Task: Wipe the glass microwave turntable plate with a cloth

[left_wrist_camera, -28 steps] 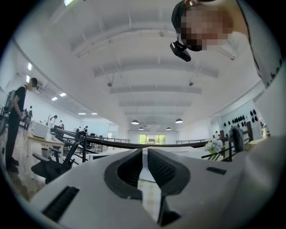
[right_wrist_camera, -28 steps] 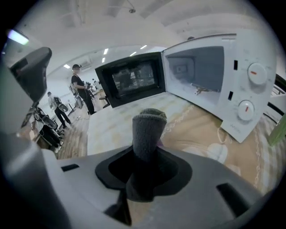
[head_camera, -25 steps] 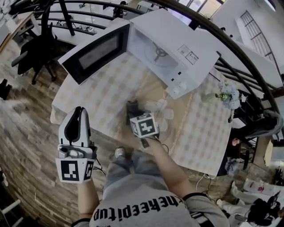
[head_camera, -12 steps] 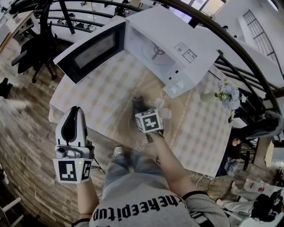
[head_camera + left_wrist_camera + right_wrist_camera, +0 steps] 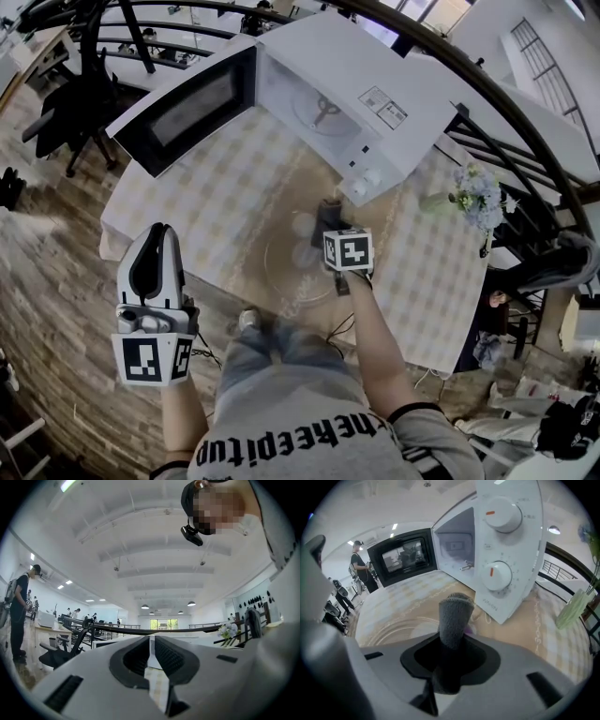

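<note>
The clear glass turntable plate (image 5: 292, 267) lies on the checked tablecloth in front of the open microwave (image 5: 352, 80). My right gripper (image 5: 333, 225) is shut on a folded dark grey cloth (image 5: 328, 208) over the plate's far right rim. In the right gripper view the cloth (image 5: 454, 613) sticks up from between the jaws of the right gripper (image 5: 452, 641), with the plate (image 5: 396, 630) to its left. My left gripper (image 5: 157, 236) is held off the table's front left corner, away from the plate. In its own view the left gripper (image 5: 151, 654) is shut with nothing in it.
The microwave door (image 5: 178, 108) swings open to the left, and its control panel (image 5: 506, 550) with two knobs stands close ahead of the cloth. A vase of flowers (image 5: 473, 199) sits at the table's right. The table edge (image 5: 202, 281) runs just in front of the plate.
My right gripper has carried the cloth rightward across the plate, from its left part to its far right rim. The left gripper has hardly moved.
</note>
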Available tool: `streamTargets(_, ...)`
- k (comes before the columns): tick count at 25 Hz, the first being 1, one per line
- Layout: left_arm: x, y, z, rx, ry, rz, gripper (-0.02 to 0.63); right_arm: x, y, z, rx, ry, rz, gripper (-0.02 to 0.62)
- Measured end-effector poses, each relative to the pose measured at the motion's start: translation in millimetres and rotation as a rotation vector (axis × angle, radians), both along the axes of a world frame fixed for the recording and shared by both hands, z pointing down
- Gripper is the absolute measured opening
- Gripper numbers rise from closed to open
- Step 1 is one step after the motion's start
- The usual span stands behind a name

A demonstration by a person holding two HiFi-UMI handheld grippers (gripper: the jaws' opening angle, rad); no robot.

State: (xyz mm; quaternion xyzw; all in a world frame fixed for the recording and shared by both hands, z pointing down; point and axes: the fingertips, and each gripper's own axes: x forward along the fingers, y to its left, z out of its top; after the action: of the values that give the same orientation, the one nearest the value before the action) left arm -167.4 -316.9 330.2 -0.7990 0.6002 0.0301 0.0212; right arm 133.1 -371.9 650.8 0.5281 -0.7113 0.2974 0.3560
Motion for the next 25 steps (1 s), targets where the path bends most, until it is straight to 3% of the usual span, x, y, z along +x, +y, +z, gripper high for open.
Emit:
streamTargets(5,-2.7,5.7,-2.1,0.002,-0.005,-0.01,0.035,5.3,3.0,-1.7,-0.008,0.024,0.031,0.106)
streamTargets(8,-5.7,9.3,-3.3,0.005,-0.004,-0.017,0.035,-21.2,16.2,-7.7,-0.027,-0.035,0.006,0.106)
streamTargets(13,-6.7,13.3,-5.7,0.012,-0.001,-0.021,0.036,-113.5,53.8,-13.9,-0.063,-0.181,-0.158,0.106)
streamTargets(18,-4.6,18.2,-4.9,0.008,-0.001,-0.021,0.035,-180.2,84.6,-6.6,-0.073,-0.165,-0.351,0.106)
streamTargets(21,-3.7,21.4,-3.7,0.004,-0.003,-0.023,0.037,-180.5,84.5,-4.3,-0.051,-0.151,-0.392,0.106)
streamTargets(25,-1.2,24.0,-5.0,0.008,-0.007,-0.025,0.035,-151.6,73.8,-0.4,-0.049,-0.142,-0.342,0.106)
